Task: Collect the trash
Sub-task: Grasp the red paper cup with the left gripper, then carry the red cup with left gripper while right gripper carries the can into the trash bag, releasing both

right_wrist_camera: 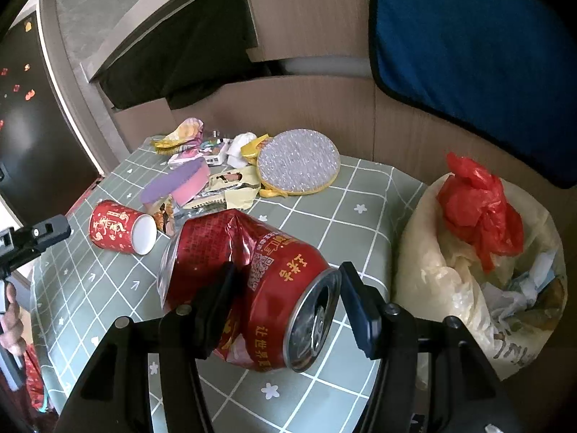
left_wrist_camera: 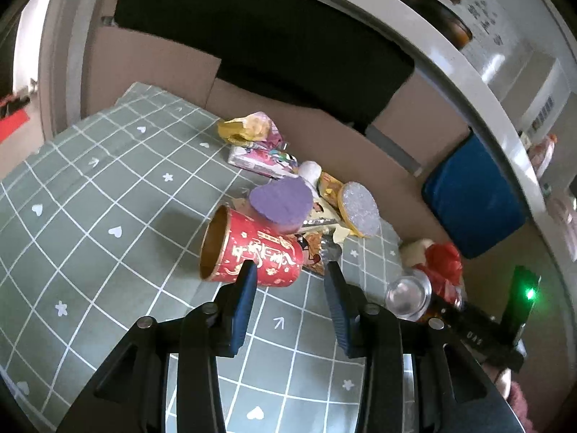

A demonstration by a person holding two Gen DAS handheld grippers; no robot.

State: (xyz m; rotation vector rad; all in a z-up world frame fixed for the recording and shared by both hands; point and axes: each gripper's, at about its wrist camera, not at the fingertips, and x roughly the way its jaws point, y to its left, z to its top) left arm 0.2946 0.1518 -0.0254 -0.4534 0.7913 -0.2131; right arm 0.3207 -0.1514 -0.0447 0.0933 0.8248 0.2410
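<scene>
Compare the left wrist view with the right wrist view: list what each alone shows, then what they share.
Left only: the open left tongs just short of the red paper cup.
Right only: the right tongs clamping a crushed red drink can, and the pale trash bag's open mouth.
Shared: that cup, the purple sponge and the green checked tablecloth.

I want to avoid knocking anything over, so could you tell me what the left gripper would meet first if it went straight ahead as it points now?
Most likely the red paper cup lying on its side: the left gripper stands open just short of it, though depth is hard to judge.
</scene>
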